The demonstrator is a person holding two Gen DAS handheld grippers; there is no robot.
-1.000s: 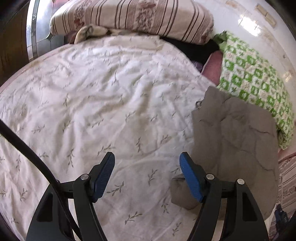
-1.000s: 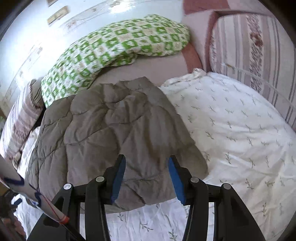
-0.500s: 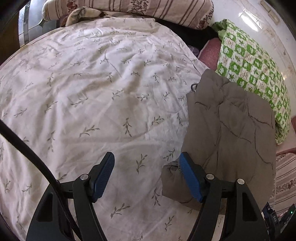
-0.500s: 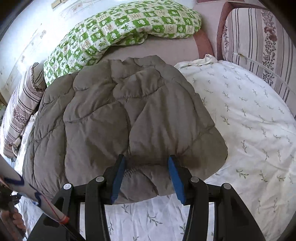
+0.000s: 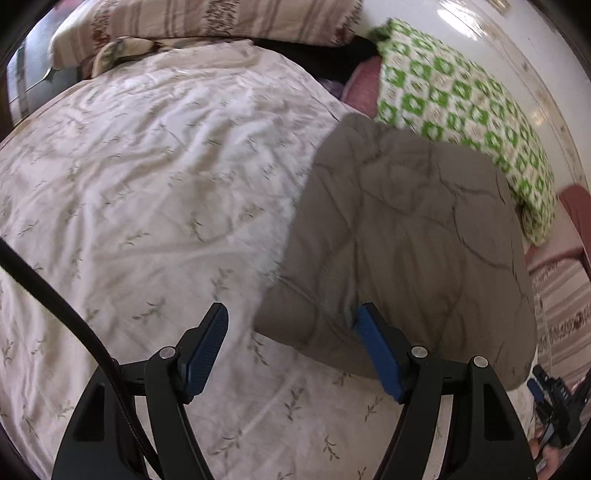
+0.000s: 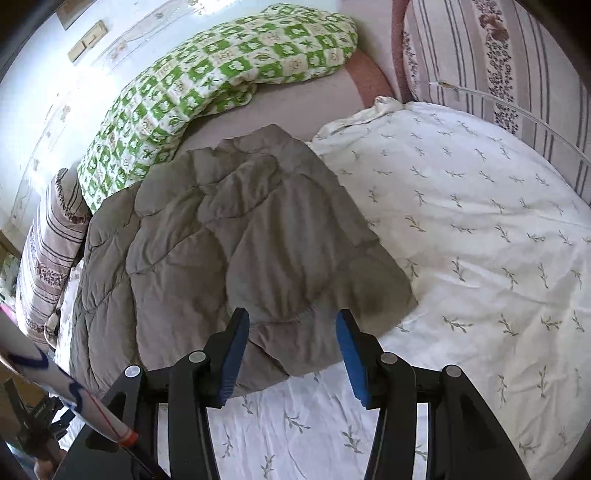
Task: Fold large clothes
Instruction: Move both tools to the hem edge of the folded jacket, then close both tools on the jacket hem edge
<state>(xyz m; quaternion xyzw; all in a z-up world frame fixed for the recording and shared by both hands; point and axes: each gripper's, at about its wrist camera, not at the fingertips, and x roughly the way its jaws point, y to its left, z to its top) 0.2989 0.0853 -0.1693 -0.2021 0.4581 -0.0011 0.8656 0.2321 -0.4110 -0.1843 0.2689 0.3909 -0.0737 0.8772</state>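
A grey quilted jacket (image 5: 406, 240) lies folded on the white leaf-print bedspread (image 5: 147, 184), near the wall side of the bed. My left gripper (image 5: 291, 317) is open just above the jacket's near left corner; that corner lies between the blue pads without touching them. In the right wrist view the same jacket (image 6: 229, 240) fills the middle. My right gripper (image 6: 291, 321) is open over its near hem, and the cloth lies below the gap, not pinched.
A green checked blanket (image 6: 207, 85) lies along the wall behind the jacket. Striped pillows (image 5: 207, 18) sit at the head of the bed, and a striped cushion (image 6: 498, 55) at the other end. Bare bedspread (image 6: 480, 229) stretches right of the jacket.
The left gripper has swung right, so the jacket's corner now sits between its fingers. The right gripper has rolled a little and stays over the near hem. Neither gripper's opening has changed.
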